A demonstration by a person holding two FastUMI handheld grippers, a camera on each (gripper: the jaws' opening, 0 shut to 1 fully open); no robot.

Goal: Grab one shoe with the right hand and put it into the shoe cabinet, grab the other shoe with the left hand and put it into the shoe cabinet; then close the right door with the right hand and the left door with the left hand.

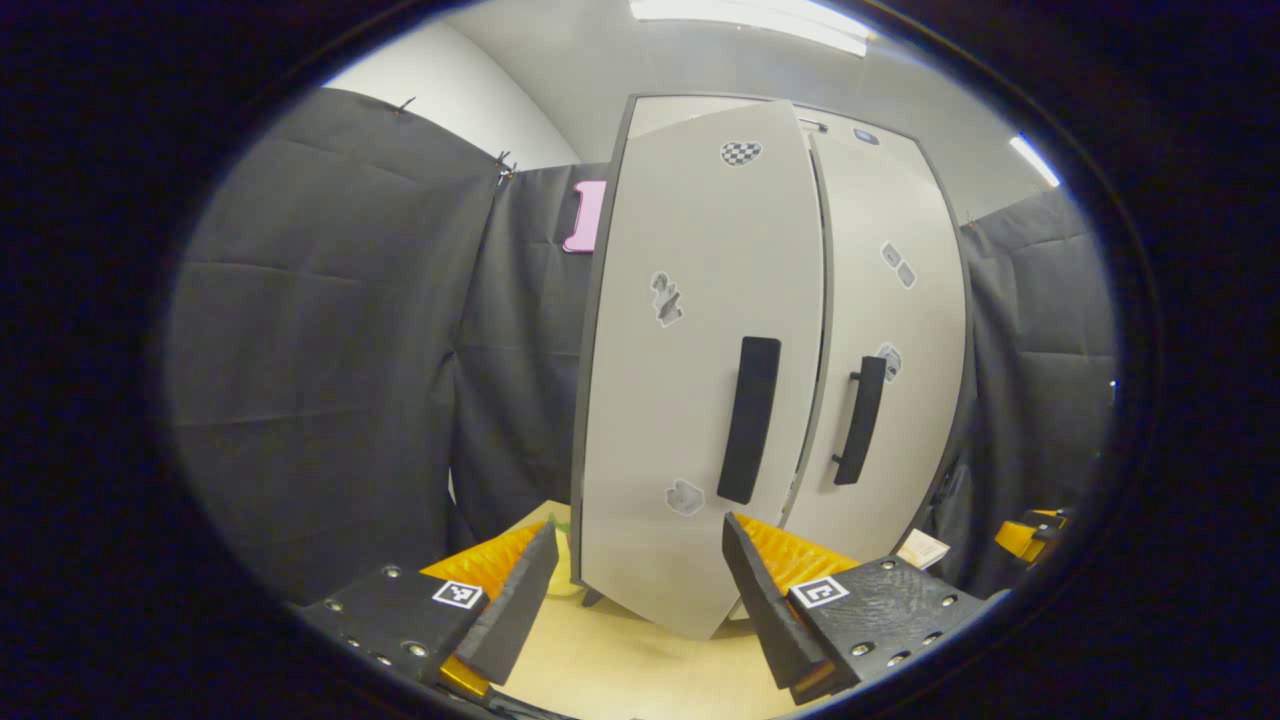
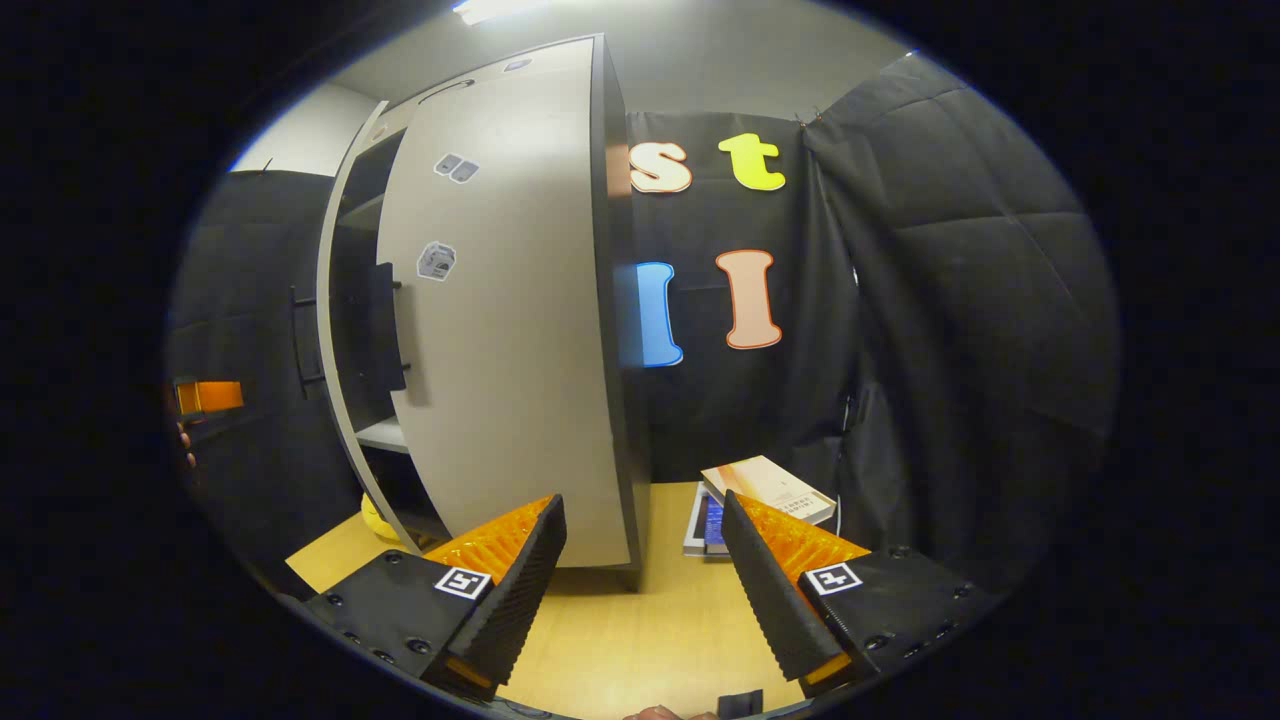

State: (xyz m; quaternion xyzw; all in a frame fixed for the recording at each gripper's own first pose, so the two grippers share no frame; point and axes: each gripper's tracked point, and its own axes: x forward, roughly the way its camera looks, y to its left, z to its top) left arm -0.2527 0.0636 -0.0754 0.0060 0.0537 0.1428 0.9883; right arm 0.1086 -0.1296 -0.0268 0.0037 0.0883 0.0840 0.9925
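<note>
the left tool (image 1: 640,590) is hanging released in front of the shoe cabinet (image 1: 890,330), its fingers holding nothing. the left door (image 1: 700,380) is standing partly ajar, while the right door (image 2: 500,350) is sitting closed. the right tool (image 2: 645,580) is hovering released over the worktop (image 2: 620,640), near books (image 2: 765,490) by the worktop's back edge. the shoes cannot be made out.

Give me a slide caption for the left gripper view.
Open left gripper faces the cabinet's left door, still ajar, right door shut.
</note>
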